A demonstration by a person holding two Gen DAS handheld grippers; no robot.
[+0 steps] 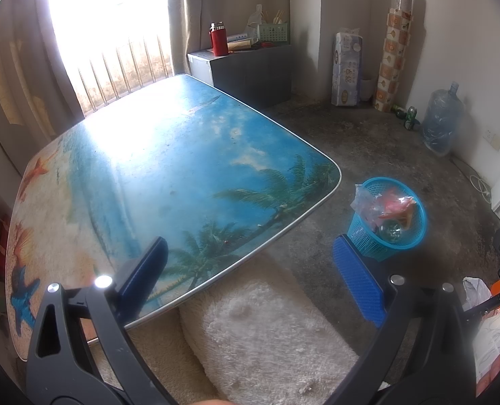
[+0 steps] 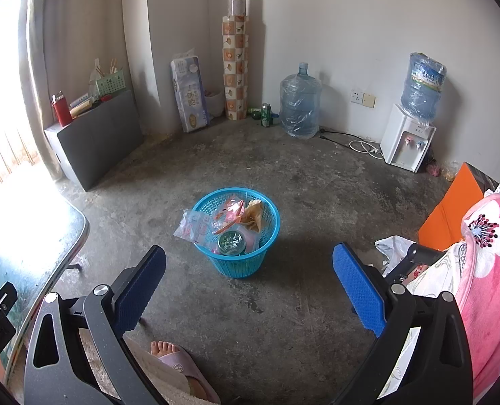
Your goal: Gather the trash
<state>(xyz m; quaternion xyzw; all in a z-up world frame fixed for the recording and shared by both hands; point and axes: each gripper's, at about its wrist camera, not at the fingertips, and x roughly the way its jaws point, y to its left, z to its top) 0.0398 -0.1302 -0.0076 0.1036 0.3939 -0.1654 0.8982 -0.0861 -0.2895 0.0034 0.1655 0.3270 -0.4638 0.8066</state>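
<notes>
A blue mesh trash basket stands on the concrete floor, holding plastic wrappers, a crumpled brown wrapper and a round glass jar. My left gripper is open and empty above the near edge of the beach-print table, with the basket to its right. Also open and empty, my right gripper hovers over the floor just in front of the basket. No loose trash shows on the tabletop.
A white fluffy cushion lies below the table edge. A person's foot in a pink slipper is near my right gripper. Pink floral bedding and an orange board sit right. Water jugs, a dispenser, cans and a grey cabinet line the walls.
</notes>
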